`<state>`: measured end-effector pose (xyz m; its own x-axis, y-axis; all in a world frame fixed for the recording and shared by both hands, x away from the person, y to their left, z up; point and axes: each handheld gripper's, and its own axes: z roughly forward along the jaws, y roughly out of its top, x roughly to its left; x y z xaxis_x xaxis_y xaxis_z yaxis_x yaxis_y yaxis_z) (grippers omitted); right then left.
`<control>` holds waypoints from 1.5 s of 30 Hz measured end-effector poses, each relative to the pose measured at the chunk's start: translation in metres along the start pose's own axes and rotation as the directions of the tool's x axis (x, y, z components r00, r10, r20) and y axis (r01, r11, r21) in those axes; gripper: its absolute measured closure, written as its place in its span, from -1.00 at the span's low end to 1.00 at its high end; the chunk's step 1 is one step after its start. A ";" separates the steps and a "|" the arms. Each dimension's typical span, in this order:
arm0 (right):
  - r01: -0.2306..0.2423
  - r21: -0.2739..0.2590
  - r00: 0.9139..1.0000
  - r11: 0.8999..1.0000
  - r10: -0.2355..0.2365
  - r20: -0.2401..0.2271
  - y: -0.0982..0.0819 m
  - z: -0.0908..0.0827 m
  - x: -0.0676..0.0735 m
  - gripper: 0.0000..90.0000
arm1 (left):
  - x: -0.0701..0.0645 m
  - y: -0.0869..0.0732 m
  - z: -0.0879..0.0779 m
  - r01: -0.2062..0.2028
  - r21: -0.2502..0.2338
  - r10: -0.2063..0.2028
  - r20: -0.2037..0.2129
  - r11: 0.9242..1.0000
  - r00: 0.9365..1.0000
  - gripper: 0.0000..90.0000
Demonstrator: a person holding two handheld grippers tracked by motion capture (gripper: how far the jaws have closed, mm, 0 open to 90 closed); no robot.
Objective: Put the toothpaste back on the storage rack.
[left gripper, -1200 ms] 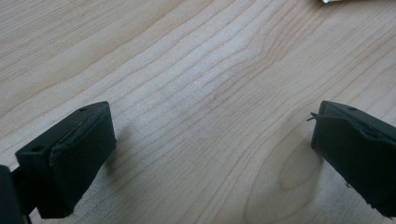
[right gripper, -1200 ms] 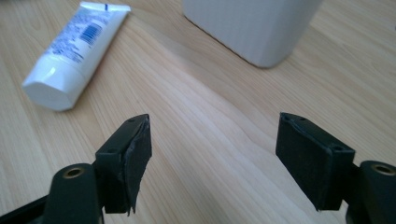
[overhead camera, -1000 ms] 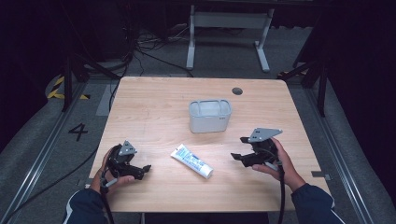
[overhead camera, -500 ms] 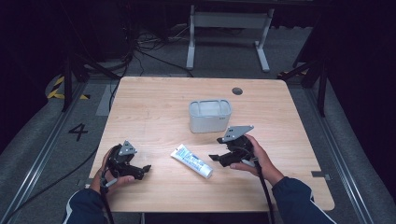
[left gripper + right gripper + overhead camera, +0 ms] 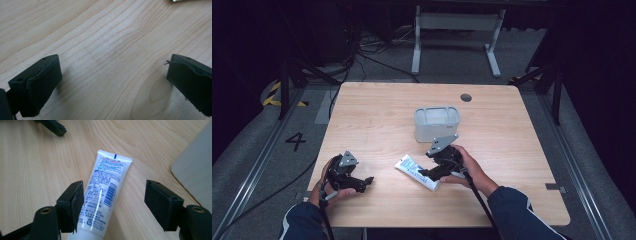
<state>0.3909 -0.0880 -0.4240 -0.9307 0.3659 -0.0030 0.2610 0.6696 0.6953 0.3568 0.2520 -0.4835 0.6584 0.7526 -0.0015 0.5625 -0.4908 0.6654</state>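
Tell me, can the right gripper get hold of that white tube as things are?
Probably yes: the right gripper already straddles the tube, its fingers apart with nothing in between but the tube.

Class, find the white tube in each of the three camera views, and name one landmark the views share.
High view: white tube lies front of centre, at the right gripper.
Left gripper view: a white scrap at the top right edge, perhaps its end; cannot tell.
Right gripper view: tube bottom centre, between the jaws.
Shared landmark: wooden table.
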 end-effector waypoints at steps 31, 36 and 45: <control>0.024 0.256 0.999 0.966 -0.017 -0.029 0.023 0.068 0.001 -0.29 | 0.000 0.000 0.000 -0.004 0.004 0.004 0.009 1.000 1.000 -1.00; 0.043 0.292 0.999 0.955 -0.036 -0.028 0.028 0.070 0.004 -0.22 | 0.000 0.000 0.000 -0.004 0.003 0.004 0.009 1.000 1.000 -1.00; 0.053 0.300 0.998 0.952 -0.040 -0.050 0.031 0.069 0.006 0.07 | 0.001 0.000 0.000 -0.005 0.004 0.005 0.009 1.000 1.000 -1.00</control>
<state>0.4109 -0.0207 -0.4520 -0.9519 0.3063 0.0054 0.2765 0.8512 0.4461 0.3573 0.2524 -0.4834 0.6658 0.7461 -0.0049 0.5609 -0.4962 0.6626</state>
